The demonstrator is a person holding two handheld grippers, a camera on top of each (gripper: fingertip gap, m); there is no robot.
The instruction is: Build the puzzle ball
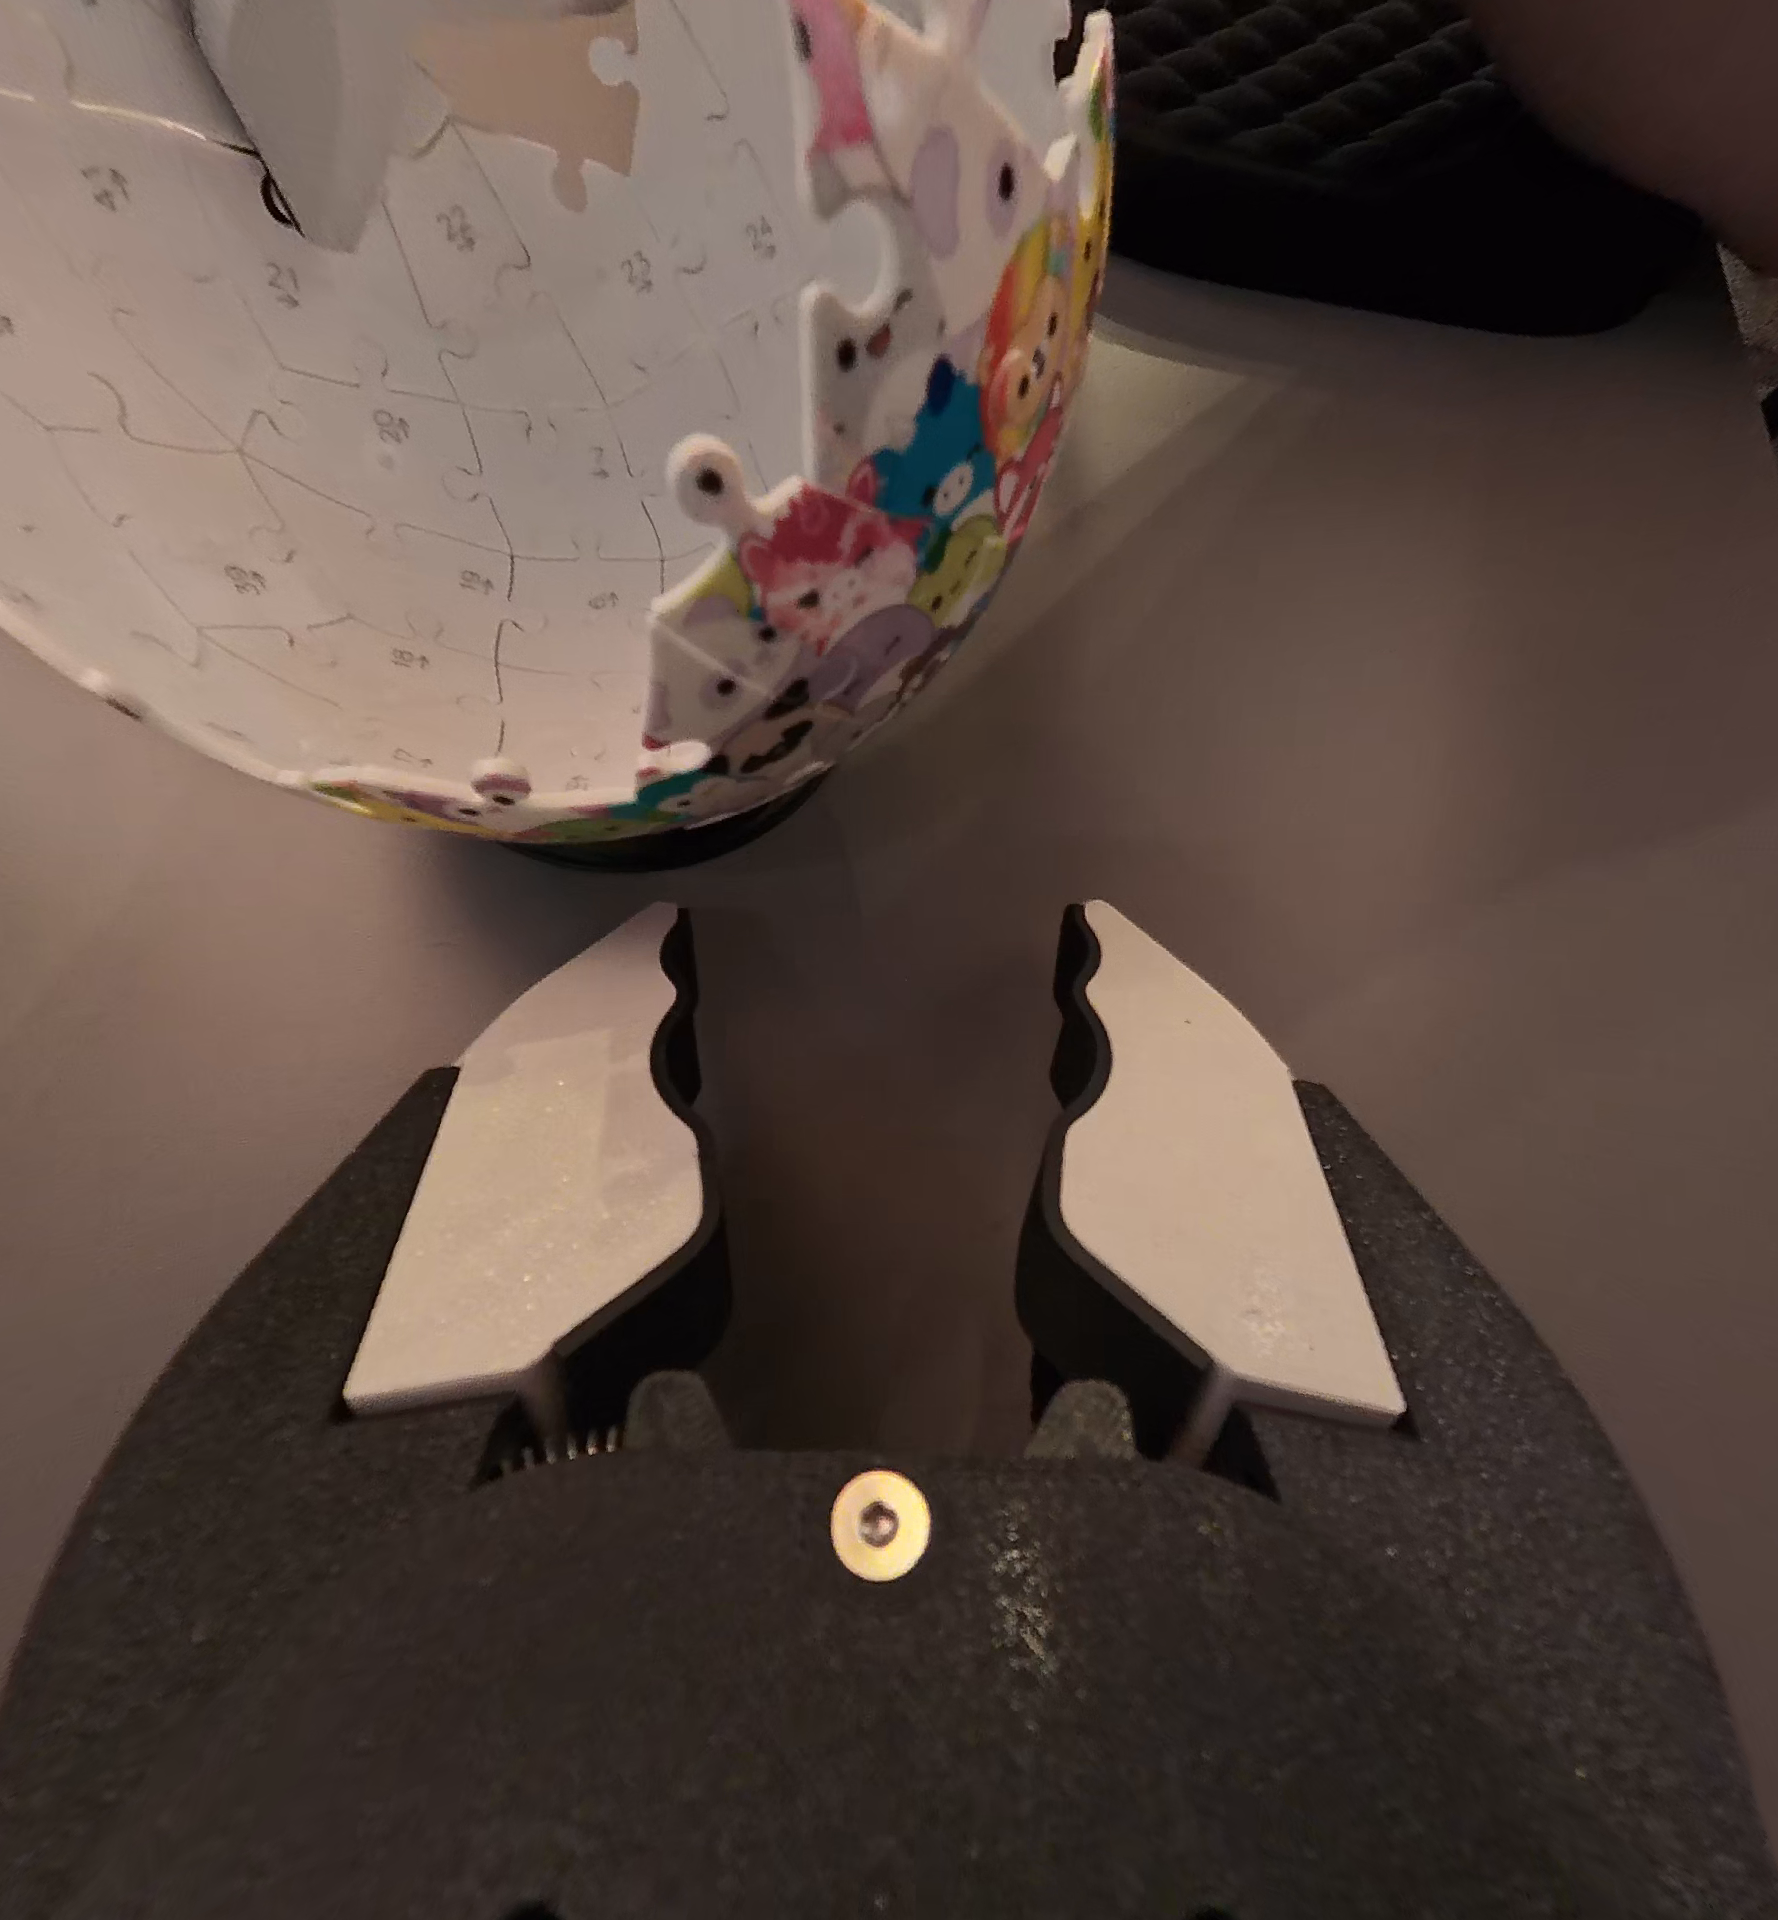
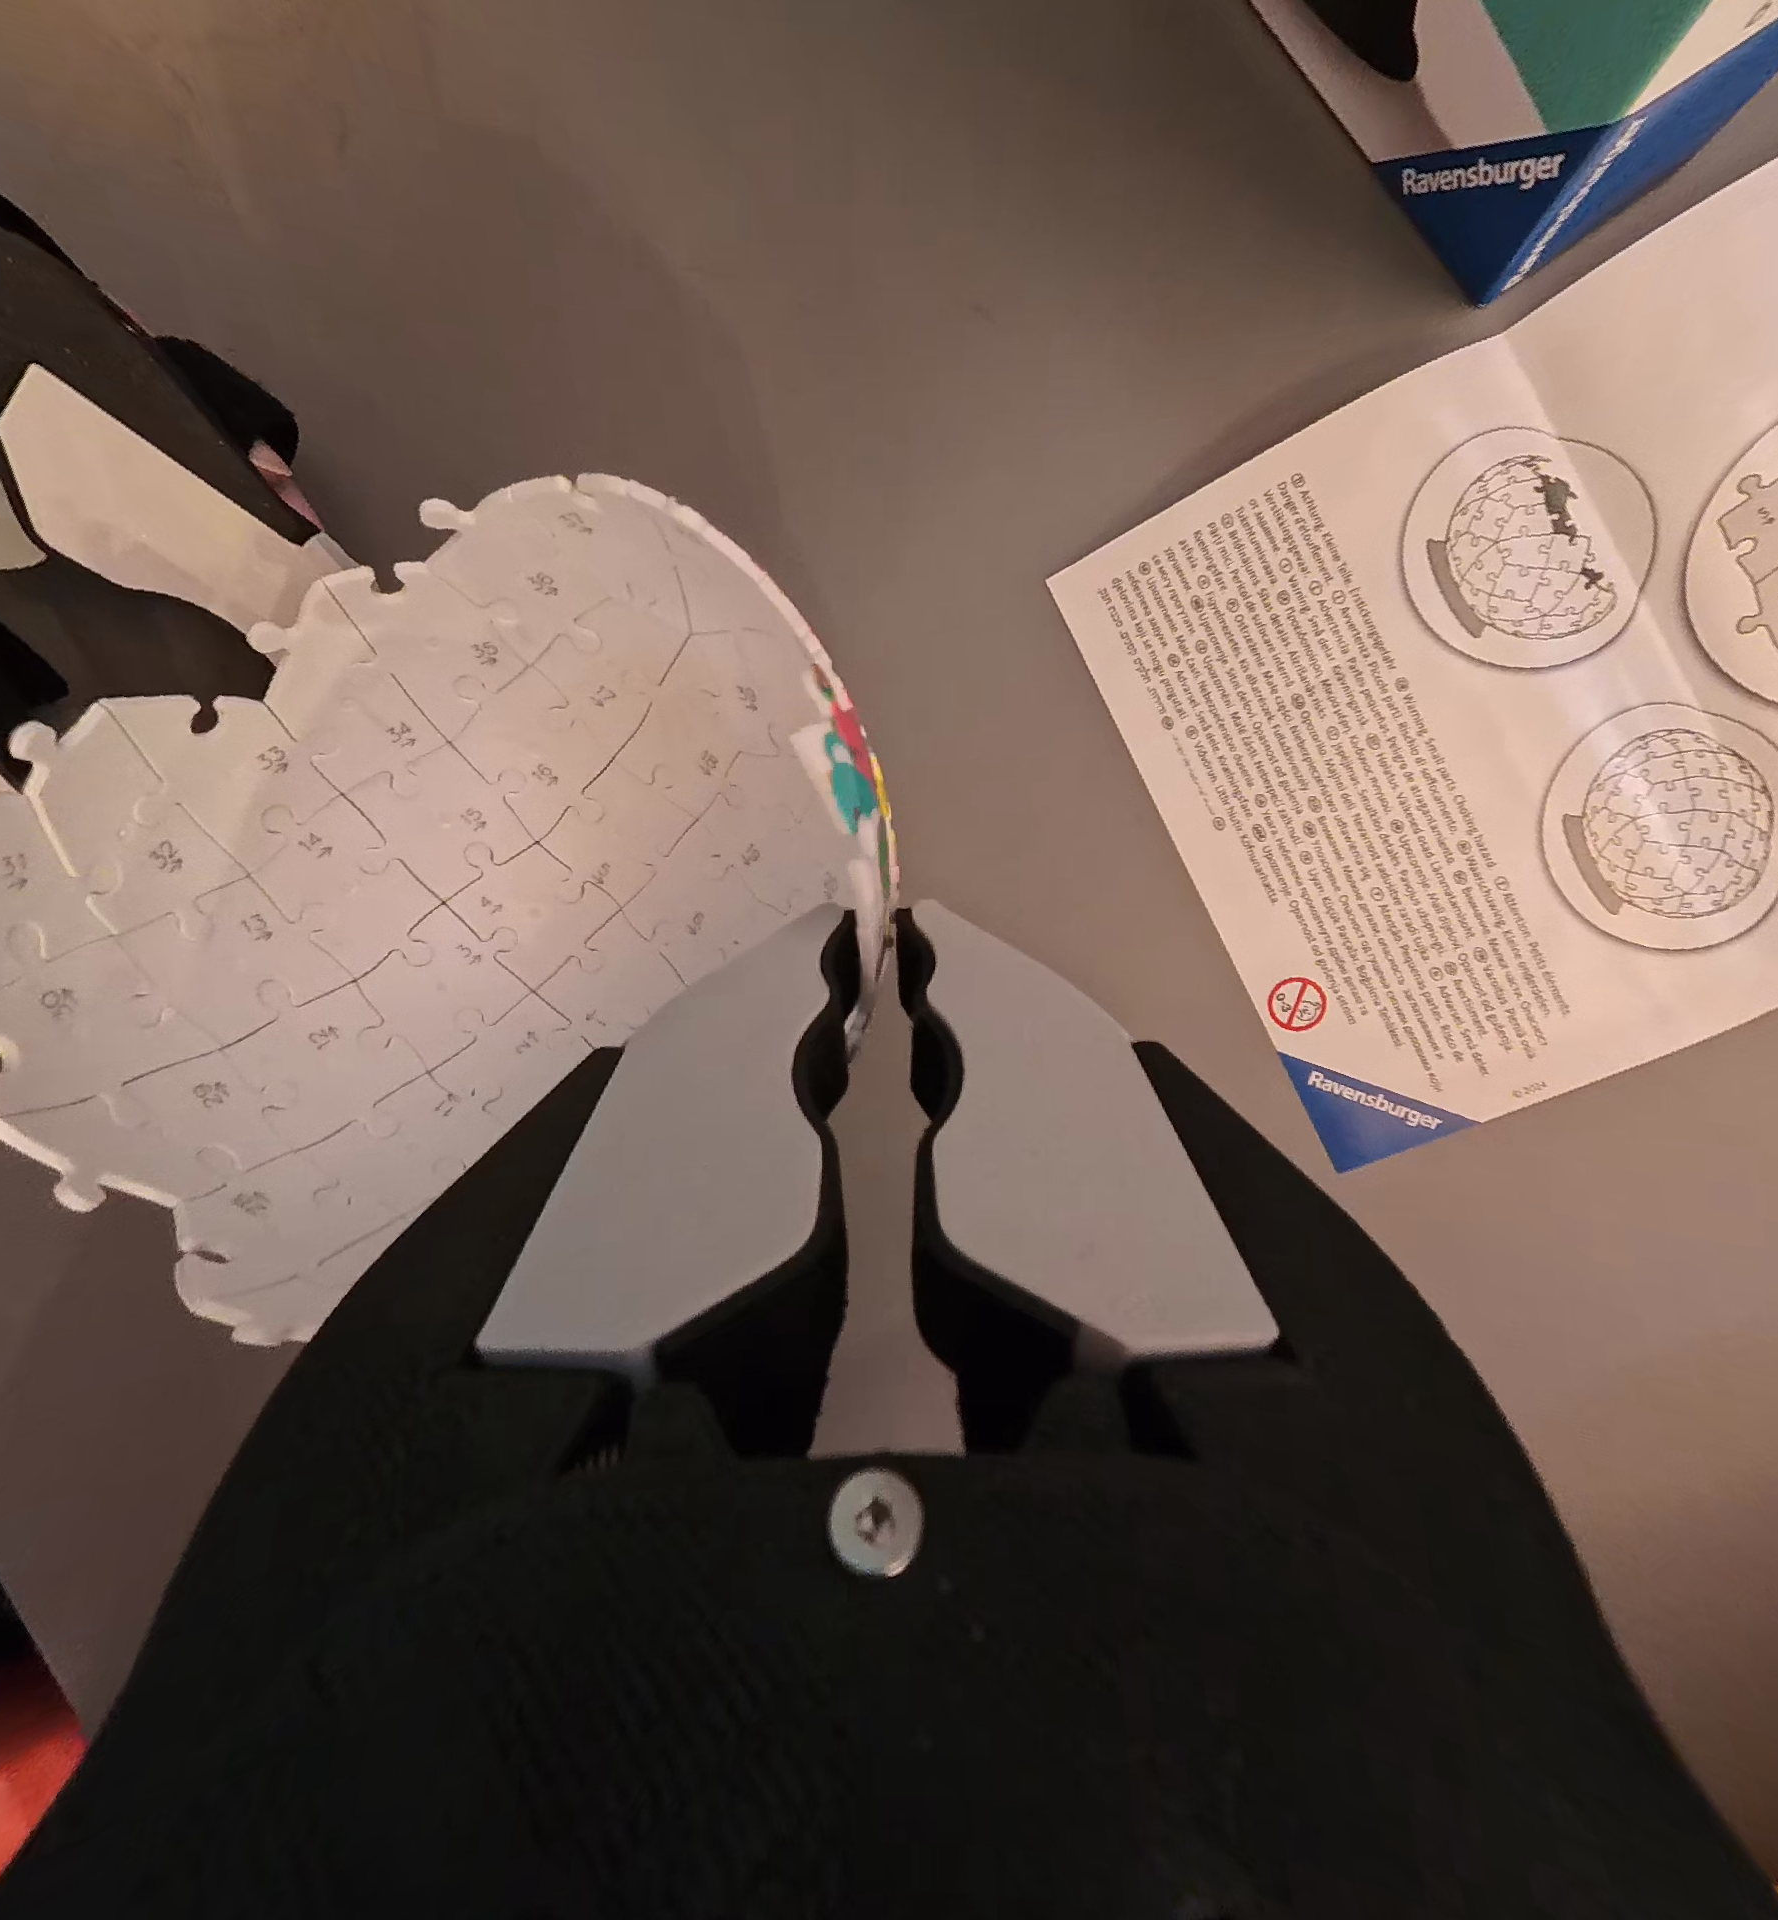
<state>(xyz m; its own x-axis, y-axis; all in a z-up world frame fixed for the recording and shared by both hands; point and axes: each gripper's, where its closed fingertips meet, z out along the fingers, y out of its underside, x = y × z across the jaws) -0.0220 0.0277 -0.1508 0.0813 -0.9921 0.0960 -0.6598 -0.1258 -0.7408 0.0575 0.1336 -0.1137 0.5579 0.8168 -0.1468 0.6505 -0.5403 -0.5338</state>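
The puzzle ball (image 1: 365, 436) is a part-built shell, white and numbered inside, with colourful cartoon figures outside. It sits tilted on a black stand (image 1: 656, 847), its open side facing my left gripper. My left gripper (image 1: 874, 920) is open and empty, low over the table just in front of the stand, not touching the ball. My right gripper (image 2: 877, 930) is shut on the right rim of the shell (image 2: 428, 831), one finger inside and one outside. One of the left gripper's fingers (image 2: 116, 468) shows at the shell's far left edge.
The grey table (image 1: 1332, 779) carries an open instruction leaflet (image 2: 1487, 748) to the right of the ball and a blue puzzle box (image 2: 1550, 177) at the far right. A black padded object (image 1: 1384, 135) lies behind the ball.
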